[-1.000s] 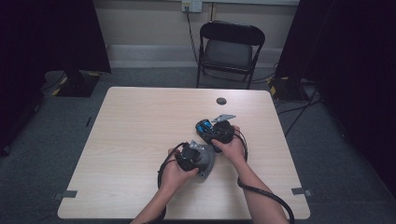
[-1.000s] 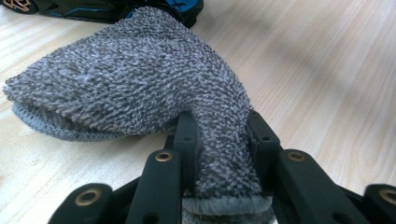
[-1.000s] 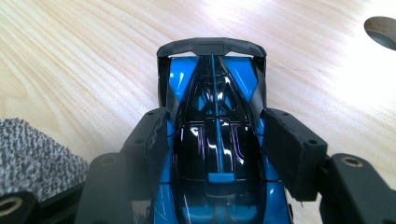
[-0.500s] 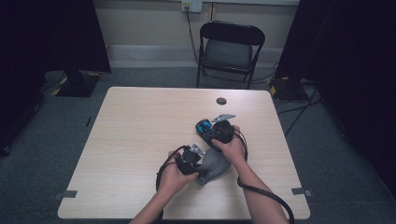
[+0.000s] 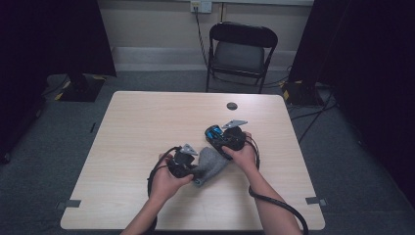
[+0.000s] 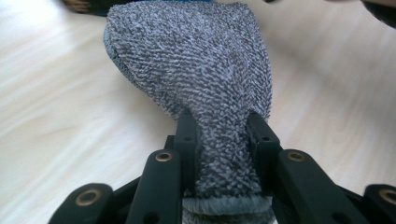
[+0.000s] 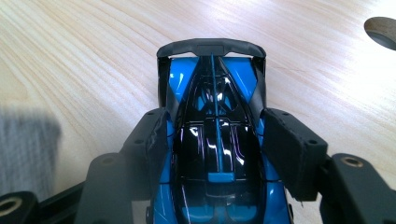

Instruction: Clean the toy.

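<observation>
A grey knitted cloth (image 6: 196, 70) is pinched at its hemmed end between the jaws of my left gripper (image 6: 223, 123), which is shut on it. In the high view the cloth (image 5: 211, 164) stretches from the left gripper (image 5: 193, 169) toward the right hand near the table's middle. My right gripper (image 7: 215, 126) is shut on a blue and black toy race car (image 7: 215, 93), its jaws pressing on both sides of the body. The car (image 5: 214, 133) sits in the right gripper (image 5: 219, 139) just above the tabletop, its far end pointing away from the person.
The light wooden table (image 5: 147, 122) has a round dark hole (image 5: 232, 105) near its far edge, also seen as the hole (image 7: 383, 30) ahead of the car. A black folding chair (image 5: 242, 49) stands behind the table. Black cables trail from both grippers.
My left gripper has moved left and slightly up with the cloth, drawing it out longer across the table. The right gripper and the car have stayed put.
</observation>
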Tool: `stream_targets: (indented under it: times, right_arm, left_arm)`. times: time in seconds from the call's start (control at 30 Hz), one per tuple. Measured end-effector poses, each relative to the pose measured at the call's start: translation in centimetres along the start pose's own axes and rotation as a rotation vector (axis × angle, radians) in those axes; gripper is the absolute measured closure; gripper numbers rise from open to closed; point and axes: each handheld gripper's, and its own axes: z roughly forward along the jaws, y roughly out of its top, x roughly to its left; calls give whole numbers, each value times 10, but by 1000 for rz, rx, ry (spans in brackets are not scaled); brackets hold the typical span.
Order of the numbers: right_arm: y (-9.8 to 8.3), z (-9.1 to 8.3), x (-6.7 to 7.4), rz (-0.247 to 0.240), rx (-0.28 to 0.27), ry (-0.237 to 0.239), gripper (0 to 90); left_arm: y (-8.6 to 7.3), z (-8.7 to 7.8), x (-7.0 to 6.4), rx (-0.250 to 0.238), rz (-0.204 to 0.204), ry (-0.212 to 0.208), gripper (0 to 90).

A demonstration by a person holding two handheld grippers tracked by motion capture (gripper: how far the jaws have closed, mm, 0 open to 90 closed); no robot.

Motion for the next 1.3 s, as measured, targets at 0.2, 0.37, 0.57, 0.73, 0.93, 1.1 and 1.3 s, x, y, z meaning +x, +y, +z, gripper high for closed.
stream_targets:
  times: [0.2,0.37,0.57,0.73,0.93,1.1,1.3]
  right_arm:
    - [-1,0,0,1,-11,-4,408]
    - [-1,0,0,5,-7,-2,408]
    - [-1,0,0,5,-9,2,407]
    - [-1,0,0,7,-11,-3,407]
    - [-1,0,0,6,-11,-3,407]
    - [0,0,0,7,-4,-3,407]
    - [0,1,1,6,-5,-6,407]
  left_arm:
    - [4,-12,27,-52,-86,86,708]
    - [13,-12,44,-84,-109,157,708]
    - [24,-4,63,-92,-153,227,708]
    - [31,7,72,-92,-193,253,708]
    - [34,30,71,-70,-214,245,708]
    - [33,44,64,-25,-196,210,708]
    - [35,49,54,31,-171,207,708]
